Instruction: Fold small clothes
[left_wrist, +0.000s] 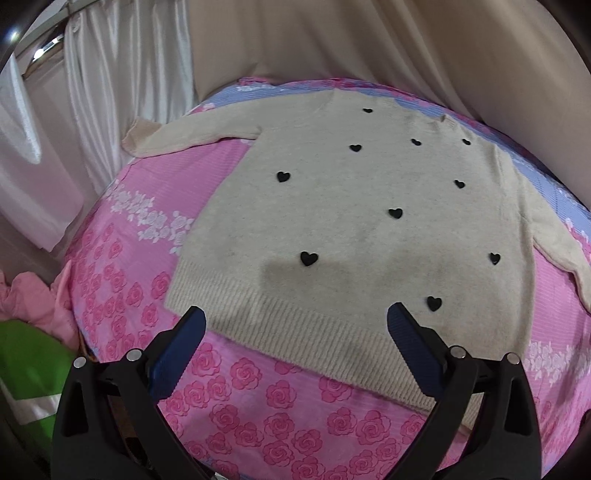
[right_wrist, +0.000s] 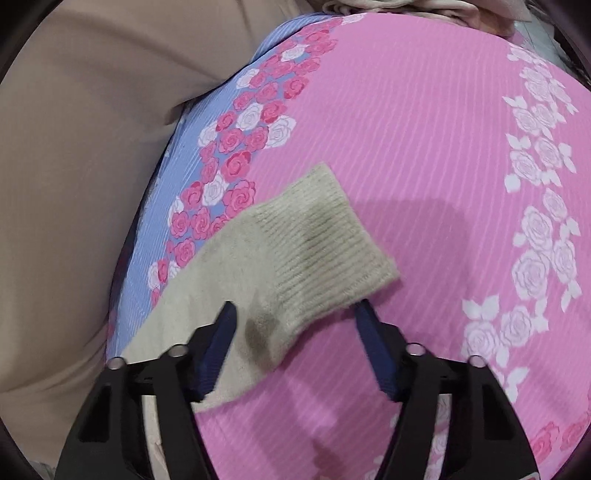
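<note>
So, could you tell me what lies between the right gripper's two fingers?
In the right wrist view, the sweater's beige sleeve lies between the right gripper's open fingers, ribbed cuff beyond the tips, on the pink floral sheet.

Ahead of the left gripper's (left_wrist: 295, 317) jaws the beige sweater (left_wrist: 343, 206) is lying flat on the bed (left_wrist: 122, 266), leaving the air above it open. Beyond it, beige curtains (left_wrist: 369, 44) are closing off the far edge. Between the right gripper's (right_wrist: 295, 314) jaws the sweater's ribbed cuff (right_wrist: 328, 243) is lying; bare pink bedspread is stretching free ahead and to the right, while draped beige cloth (right_wrist: 74, 184) is walling the left.
</note>
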